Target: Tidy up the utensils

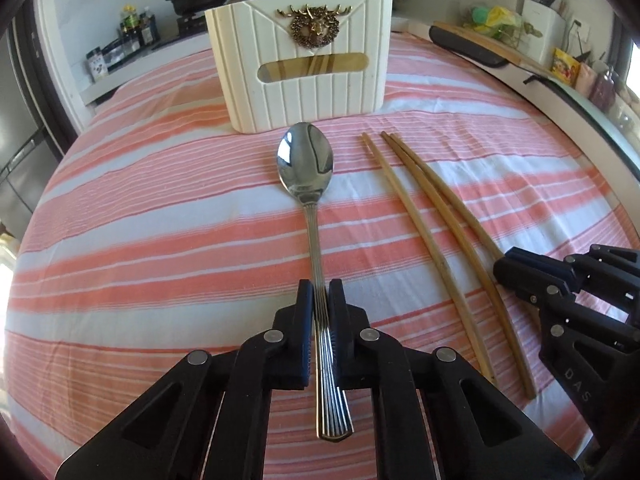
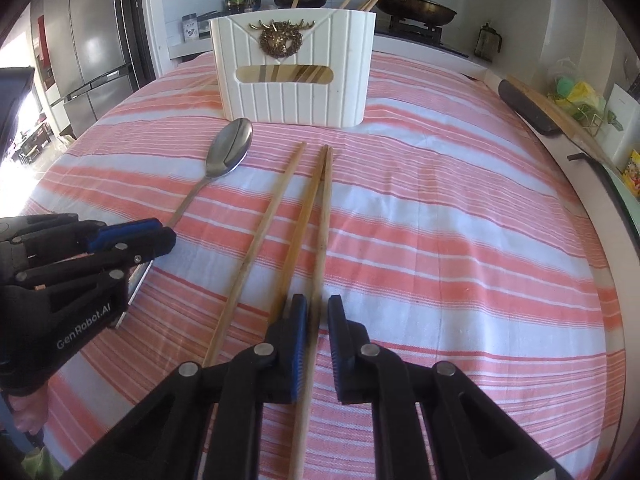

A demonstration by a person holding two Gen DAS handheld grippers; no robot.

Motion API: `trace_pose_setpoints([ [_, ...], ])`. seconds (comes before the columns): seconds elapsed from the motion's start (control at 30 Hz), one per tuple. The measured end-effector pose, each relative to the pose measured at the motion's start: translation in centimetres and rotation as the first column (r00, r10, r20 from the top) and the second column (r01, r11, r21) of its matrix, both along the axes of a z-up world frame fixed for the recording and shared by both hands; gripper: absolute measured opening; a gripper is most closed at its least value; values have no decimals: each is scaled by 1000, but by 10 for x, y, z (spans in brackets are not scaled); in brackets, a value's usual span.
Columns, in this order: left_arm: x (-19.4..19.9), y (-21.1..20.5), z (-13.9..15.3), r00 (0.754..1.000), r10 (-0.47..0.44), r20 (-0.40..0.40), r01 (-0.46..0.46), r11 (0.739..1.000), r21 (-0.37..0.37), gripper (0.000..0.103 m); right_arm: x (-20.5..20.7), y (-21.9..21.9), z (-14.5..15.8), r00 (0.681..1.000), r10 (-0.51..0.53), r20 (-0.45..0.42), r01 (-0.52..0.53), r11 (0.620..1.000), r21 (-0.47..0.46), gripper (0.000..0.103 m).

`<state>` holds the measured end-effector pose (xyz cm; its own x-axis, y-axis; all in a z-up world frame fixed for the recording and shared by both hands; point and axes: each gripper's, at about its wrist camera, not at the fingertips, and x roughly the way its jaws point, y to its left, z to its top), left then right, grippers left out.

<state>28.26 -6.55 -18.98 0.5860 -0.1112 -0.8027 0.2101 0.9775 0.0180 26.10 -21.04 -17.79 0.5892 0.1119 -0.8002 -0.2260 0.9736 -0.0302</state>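
Note:
A steel spoon [image 1: 306,168] lies on the striped cloth, bowl toward a white utensil holder [image 1: 300,64] with a gold deer emblem. My left gripper [image 1: 321,286] is shut on the spoon's handle; it shows at the left of the right wrist view [image 2: 160,236]. Three wooden chopsticks [image 1: 432,224] lie to the spoon's right. My right gripper [image 2: 317,304] is partly open, its jaws on either side of the rightmost chopstick [image 2: 324,216], with a gap on the right side. The holder [image 2: 294,76] has several chopsticks standing in it.
The table is covered by a pink and white striped cloth [image 1: 160,220]. A dark board and wooden utensil [image 1: 476,46] lie at the table's far right edge. Pots and bottles stand on the counter behind. A fridge [image 2: 88,40] is at the left.

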Motion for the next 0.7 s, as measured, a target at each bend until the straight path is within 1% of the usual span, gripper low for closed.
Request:
trace_pose_setpoints([
  [0.13,-14,14,1,1000,27,-4,-27,1000,-9,6,-6,-10,0,1000,-30,3,30,1000,9,7],
  [0.3,-44,52,-1,996,91,-21,-92,996,-15,6,-22,-28,0,998,-65,-6,65,998,-7,7],
  [0.4,-60,73,-2,991,129,-35,-131,991,-40,6,-35,-40,1,996,-84,-14,84,996,-22,7],
  [0.47,-67,82,-1,989,139,-44,-142,988,-62,7,-43,-44,1,996,-88,-20,88,996,-26,7],
  [0.53,-69,88,-2,988,147,-48,-150,985,-85,10,-47,-47,2,995,-95,-25,94,995,-19,7],
  [0.57,-68,90,-3,988,145,-51,-149,984,-98,14,-48,-48,1,995,-96,-29,96,995,-10,8],
  [0.6,-66,91,-2,989,137,-52,-142,983,-112,26,-49,-49,1,995,-99,-30,99,995,-2,10],
  [0.63,-65,90,-2,990,129,-50,-134,984,-120,42,-49,-50,1,994,-102,-30,102,995,7,13],
  [0.67,-63,89,-1,991,127,-45,-132,985,-115,52,-49,-51,1,994,-104,-33,104,994,16,20],
  [0.7,-62,88,-1,991,131,-35,-134,986,-98,68,-48,-51,1,994,-106,-35,107,994,21,29],
])
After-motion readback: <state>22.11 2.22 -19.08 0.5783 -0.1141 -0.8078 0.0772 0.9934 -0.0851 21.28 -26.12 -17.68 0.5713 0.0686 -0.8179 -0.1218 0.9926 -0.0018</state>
